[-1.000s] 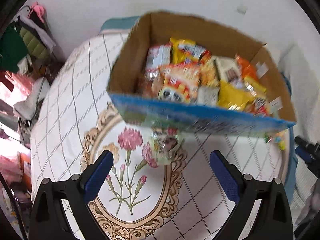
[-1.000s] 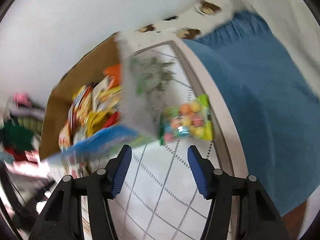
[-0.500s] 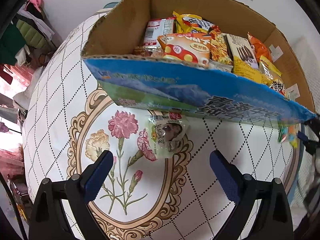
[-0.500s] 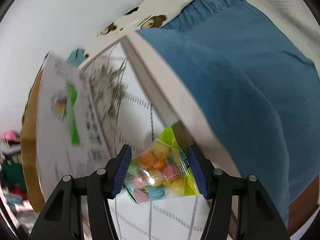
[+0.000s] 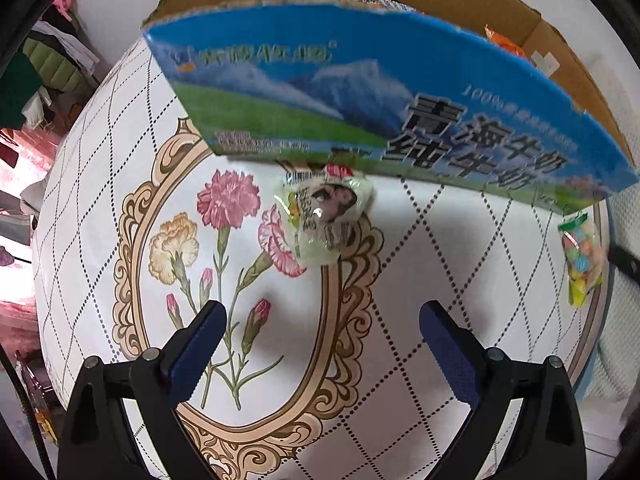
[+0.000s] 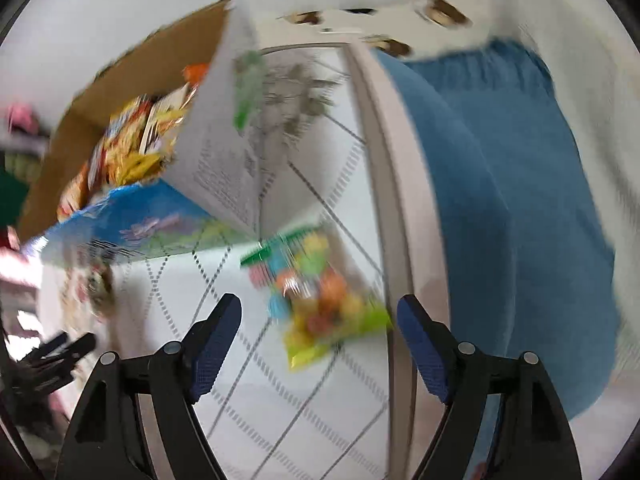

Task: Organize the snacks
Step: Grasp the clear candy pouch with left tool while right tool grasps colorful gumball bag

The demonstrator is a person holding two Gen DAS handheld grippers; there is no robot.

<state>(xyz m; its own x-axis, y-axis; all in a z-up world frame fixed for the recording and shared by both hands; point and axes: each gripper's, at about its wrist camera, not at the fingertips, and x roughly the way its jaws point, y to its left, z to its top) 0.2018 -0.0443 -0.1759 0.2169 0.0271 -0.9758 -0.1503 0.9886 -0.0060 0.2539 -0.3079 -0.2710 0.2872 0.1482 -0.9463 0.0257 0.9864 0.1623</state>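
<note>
A cardboard box [image 5: 360,104] with a blue printed front stands on the round table [image 5: 100,168], filled with several snack packs; it also shows in the right wrist view [image 6: 132,224]. A pale green snack pack [image 5: 324,216] lies on the table against the box front. My left gripper [image 5: 320,344] is open and empty, a little short of it. A bag of coloured candies [image 6: 320,292] lies by the table's right edge, also seen in the left wrist view [image 5: 582,256]. My right gripper [image 6: 316,340] is open just before the bag; the view is blurred.
The table carries a flower-print cloth with a gold oval frame [image 5: 132,248]. A blue blanket [image 6: 500,220] lies beyond the table's right edge. Clothes [image 5: 36,80] are piled at the far left. A white wall stands behind the box.
My left gripper has moved lower and closer to the pale green pack and the box front. My right gripper has drawn back from the candy bag, which lay between its fingers half a second ago.
</note>
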